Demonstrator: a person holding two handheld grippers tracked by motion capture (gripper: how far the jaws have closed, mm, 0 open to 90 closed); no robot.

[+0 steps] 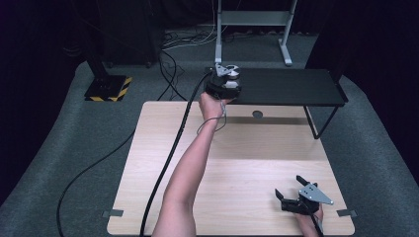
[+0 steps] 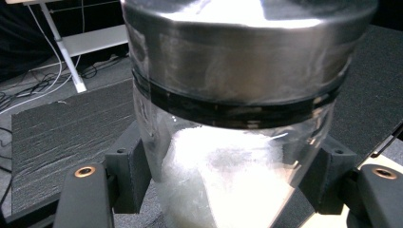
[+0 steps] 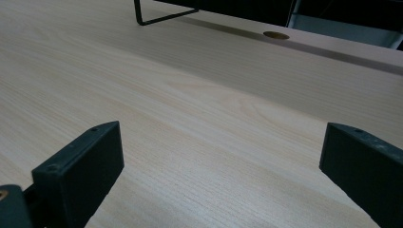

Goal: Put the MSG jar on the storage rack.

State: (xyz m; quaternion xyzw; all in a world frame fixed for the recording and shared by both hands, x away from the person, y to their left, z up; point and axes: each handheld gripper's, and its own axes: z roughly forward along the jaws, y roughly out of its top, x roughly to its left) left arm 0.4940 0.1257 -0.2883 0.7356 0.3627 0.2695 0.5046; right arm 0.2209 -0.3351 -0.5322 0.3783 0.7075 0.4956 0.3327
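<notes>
Right gripper (image 1: 290, 198) sat idle at the near right corner of the wooden table (image 1: 237, 192), jaws spread wide with nothing between them; in the right gripper view there was just pale wood grain past the two black blocks.

My left arm reached across to the far edge, where the left gripper (image 2: 223, 190) was clamped on the glass jar (image 2: 228, 175), jaws pinching the clear wall from both sides just under the lid. Grip looked firm, with no visible gap at the pads.

The jar was at the left end of the black shelf (image 1: 296, 86) that stands on thin wire legs at the back of the table. Couldn't tell whether its base was resting on the shelf top or hanging just above it.

Step, as I read it: placing the jar on the shelf, at or near set-down. Next move needed the base flat on the shelf, well in from the edge, then a slow release and a straight pull back so the jaws didn't drag the jar.

Materials: smooth round glass body, a white fluffy or powdery fill inside, a brushed steel lid (image 2: 237, 52) with a black seal band. The shelf top looked like matte, ribbed dark fabric.
</notes>
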